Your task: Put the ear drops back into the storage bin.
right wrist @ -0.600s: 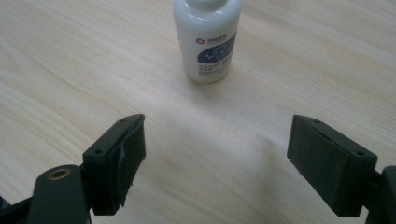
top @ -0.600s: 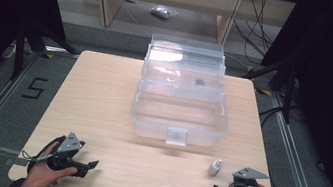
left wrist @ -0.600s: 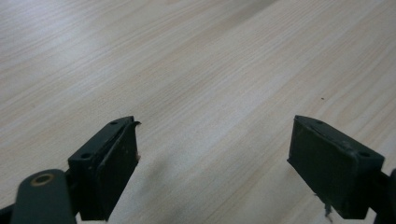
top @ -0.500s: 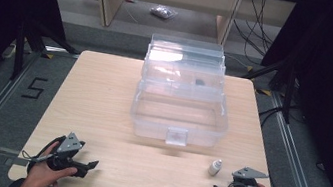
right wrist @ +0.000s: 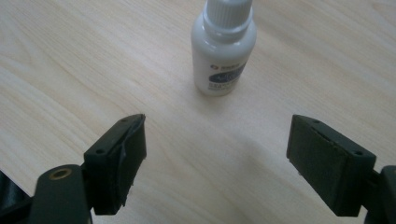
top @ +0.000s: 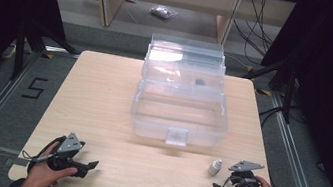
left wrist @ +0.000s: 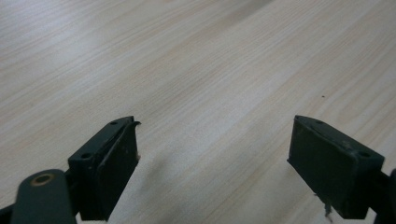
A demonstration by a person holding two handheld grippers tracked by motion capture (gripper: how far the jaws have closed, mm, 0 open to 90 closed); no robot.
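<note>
White dropper bottle point(right wrist: 224, 49) stood untouched just beyond the right gripper's point(right wrist: 215, 158) spread, empty jaws; clear box point(top: 180, 103) waited farther off, nothing moved yet.

We get one high view looking forward and down over the whole table point(top: 103, 93). Both gripper views sit low, close to the tabletop (shared wood surface); the right one faces the small bottle point(right wrist: 224, 46).

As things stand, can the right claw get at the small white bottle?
Probably yes: the right claw stands open, facing the small white bottle, which stands upright just ahead on the bare table, with nothing between them.
</note>
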